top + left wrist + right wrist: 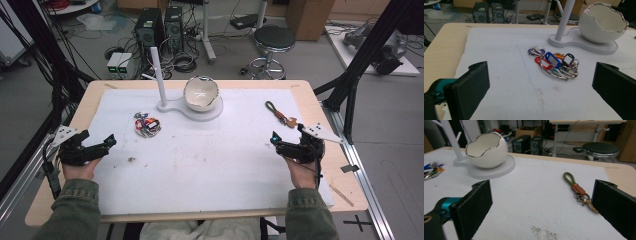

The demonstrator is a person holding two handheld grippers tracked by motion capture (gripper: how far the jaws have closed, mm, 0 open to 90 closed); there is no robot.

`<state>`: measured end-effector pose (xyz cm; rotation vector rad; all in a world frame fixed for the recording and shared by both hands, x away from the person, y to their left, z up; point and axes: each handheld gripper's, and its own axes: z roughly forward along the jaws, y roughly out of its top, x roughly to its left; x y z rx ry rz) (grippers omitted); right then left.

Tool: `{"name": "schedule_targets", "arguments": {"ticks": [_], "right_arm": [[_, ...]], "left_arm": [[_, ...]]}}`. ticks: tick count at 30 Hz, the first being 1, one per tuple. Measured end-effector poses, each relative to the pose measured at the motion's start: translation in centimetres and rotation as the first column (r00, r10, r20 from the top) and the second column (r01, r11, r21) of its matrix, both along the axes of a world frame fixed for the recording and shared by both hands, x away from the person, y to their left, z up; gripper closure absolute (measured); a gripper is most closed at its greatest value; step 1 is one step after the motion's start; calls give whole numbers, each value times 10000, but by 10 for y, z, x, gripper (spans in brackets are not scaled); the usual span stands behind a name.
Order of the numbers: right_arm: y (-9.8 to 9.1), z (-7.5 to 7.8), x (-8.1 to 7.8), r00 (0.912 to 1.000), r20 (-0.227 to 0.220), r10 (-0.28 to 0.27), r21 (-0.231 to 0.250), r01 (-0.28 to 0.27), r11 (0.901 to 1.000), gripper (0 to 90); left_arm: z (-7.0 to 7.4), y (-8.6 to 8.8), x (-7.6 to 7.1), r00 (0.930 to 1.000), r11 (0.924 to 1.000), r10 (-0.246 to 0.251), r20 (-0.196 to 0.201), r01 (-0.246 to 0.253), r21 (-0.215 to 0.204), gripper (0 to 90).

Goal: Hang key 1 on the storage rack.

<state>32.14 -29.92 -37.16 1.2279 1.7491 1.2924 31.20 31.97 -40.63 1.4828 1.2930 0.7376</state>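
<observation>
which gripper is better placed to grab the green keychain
Right. The right gripper, jaws open, sits just short of the keychain; the left gripper faces the key bunch across the table.

1. The table (320,107) is pale wood, covered by a white mat (215,165) with a few dark smudges.
2. Near the mat's far edge, the egg-shaped bowl (602,23) is white with a silver rim, on a white stand (576,41).
3. The key bunch (555,63) mixes blue, red, black and purple tags on silver rings.
4. Toward the right edge, the lanyard (577,188) is olive green with a tan leather band and brass clip.
5. Both grippers, left (97,147) and right (290,142), are black with teal accents.
</observation>
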Motion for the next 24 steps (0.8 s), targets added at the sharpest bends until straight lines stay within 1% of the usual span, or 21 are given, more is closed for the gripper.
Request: {"name": "schedule_targets", "arguments": {"ticks": [3,4,5,7,9,10,11,13,15,20,22,24], "right_arm": [[-2,8,6,9998,-144,162,-47,-163,9999,23],[-2,8,6,9998,-144,162,-47,-163,9999,23],[-3,14,10,9994,-232,257,-115,-259,9996,24],[-5,18,14,9987,-367,359,-226,-367,9991,23],[-5,19,15,9984,-424,381,-218,-390,9990,23],[-7,20,18,9976,-513,458,-202,-469,9987,23],[-10,22,23,9956,-738,585,-60,-591,9982,23],[-13,23,30,9941,-916,573,-45,-580,9983,24],[-13,24,32,9937,-965,571,-62,-580,9983,24],[-20,27,44,9890,-1333,641,41,-641,9979,23],[-21,28,46,9888,-1366,608,40,-608,9981,23],[-22,29,51,9874,-1489,544,-100,-565,9984,24]], "left_arm": [[0,1,1,10000,9999,53,-8,-53,-128,17],[0,1,1,10000,9999,53,-8,-53,-128,17],[-1,1,1,10000,9999,90,-22,-91,-145,17],[-1,2,2,9999,9999,117,-44,-117,-54,17],[-1,1,2,9999,9999,111,-37,-111,-47,17],[-2,1,2,9999,9999,115,-52,-116,-59,17],[-2,1,2,9999,9999,115,-57,-115,-66,17],[-2,1,2,9999,9999,146,-60,-147,-71,17],[-1,1,2,9998,9998,176,-45,-176,-44,17],[-1,1,1,9999,9999,144,-28,-144,60,17],[-1,1,1,9999,9999,169,-16,-169,22,17],[-1,1,1,9999,9999,149,-30,-149,8,17]]}}
